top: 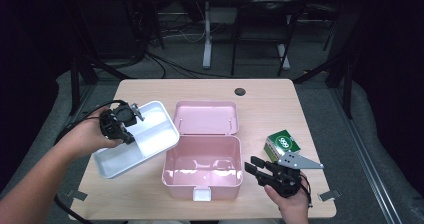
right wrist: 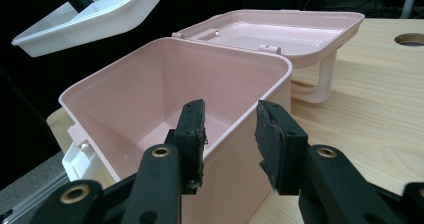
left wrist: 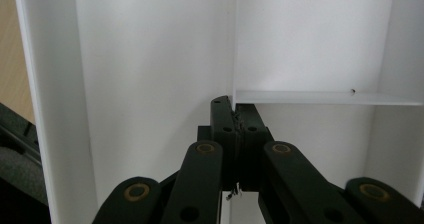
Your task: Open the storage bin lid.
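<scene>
Black fingers [left wrist: 235,129] of the left gripper [top: 120,121] are seen closest to the lens, pressed together on the thin dividing wall of a white tray [left wrist: 150,59], so the tray is firmly held. From above, the tray [top: 160,134] is seen tilted and carried just left of the pink box [top: 202,171], its long axis running from the near left to the far right. The box stands open on the counter [top: 270,99], its lid [top: 206,116] folded back flat behind it.

Whether the tray is being lifted out or brought in cannot be told; either way, the coming move is judged to turn on this: the box cavity lies to the right of the left fingers, and the tray's long axis would have to be turned to match it. The left hand is the one engaged.

The right gripper [top: 270,171] is held at the box's right front corner, its fingers [right wrist: 192,129] partly open, astride the box wall [right wrist: 250,129]; they appear to steady it, though firm contact cannot be confirmed. A small green carton [top: 282,143] lies just beyond the right fingers.
</scene>
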Demonstrator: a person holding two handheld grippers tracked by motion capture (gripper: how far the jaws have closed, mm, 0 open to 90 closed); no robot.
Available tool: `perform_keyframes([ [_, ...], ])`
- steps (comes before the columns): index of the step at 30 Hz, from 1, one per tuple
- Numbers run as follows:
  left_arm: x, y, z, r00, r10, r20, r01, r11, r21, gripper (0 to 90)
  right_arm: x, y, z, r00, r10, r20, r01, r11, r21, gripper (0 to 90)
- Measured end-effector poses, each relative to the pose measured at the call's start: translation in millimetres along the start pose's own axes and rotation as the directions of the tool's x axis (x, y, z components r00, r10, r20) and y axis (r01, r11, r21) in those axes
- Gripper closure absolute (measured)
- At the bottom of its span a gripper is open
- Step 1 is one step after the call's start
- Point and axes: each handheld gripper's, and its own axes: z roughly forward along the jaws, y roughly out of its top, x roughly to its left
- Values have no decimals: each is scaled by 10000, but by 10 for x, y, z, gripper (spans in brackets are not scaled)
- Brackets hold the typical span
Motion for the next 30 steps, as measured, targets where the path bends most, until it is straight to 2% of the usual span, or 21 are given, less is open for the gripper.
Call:
perform_keyframes([
  [1, 33, -33, 14, 9996, -272, 20, 272, 9996, 9, 894, 5, 0, 2, 10000, 14, -4, -14, 10000, 7, 639],
  [5, 132, -119, 59, 9961, -879, -75, 880, 9960, 150, 894, 14, 1, 8, 10000, -15, -46, 15, 10000, 2, 639],
  [7, 198, -175, 95, 9900, -1411, -58, 1412, 9898, 197, 894, 12, 1, 7, 10000, 0, -37, 0, 10000, 1, 639],
  [8, 198, -175, 95, 9900, -1411, -58, 1412, 9898, 197, 894, 11, -1, 7, 10000, 30, -38, -30, 10000, 8, 639],
  [9, 236, -210, 121, 9841, -1775, -81, 1777, 9838, 256, 894, 11, -1, 7, 10000, 13, -32, -13, 10000, 3, 639],
  [13, 294, -268, 186, 9738, -2272, -89, 2274, 9734, 277, 894, 13, -3, 11, 10000, -1, -33, 1, 10000, 21, 638],
  [18, 333, -311, 274, 9689, -2476, -11, 2475, 9683, 349, 894, 15, -4, 11, 10000, -32, -12, 32, 10000, 27, 638],
  [22, 343, -346, 448, 9647, -2633, 83, 2625, 9635, 523, 894, 12, -6, 13, 10000, -15, -19, 15, 10000, 35, 639],
  [24, 346, -351, 487, 9658, -2591, 95, 2580, 9641, 627, 894, 11, -8, 13, 10000, -11, -10, 11, 10000, 48, 638],
  [30, 338, -390, 775, 9574, -2877, 264, 2850, 9554, 770, 894, 10, -8, 11, 10000, -1, -13, 1, 10000, 44, 638],
])
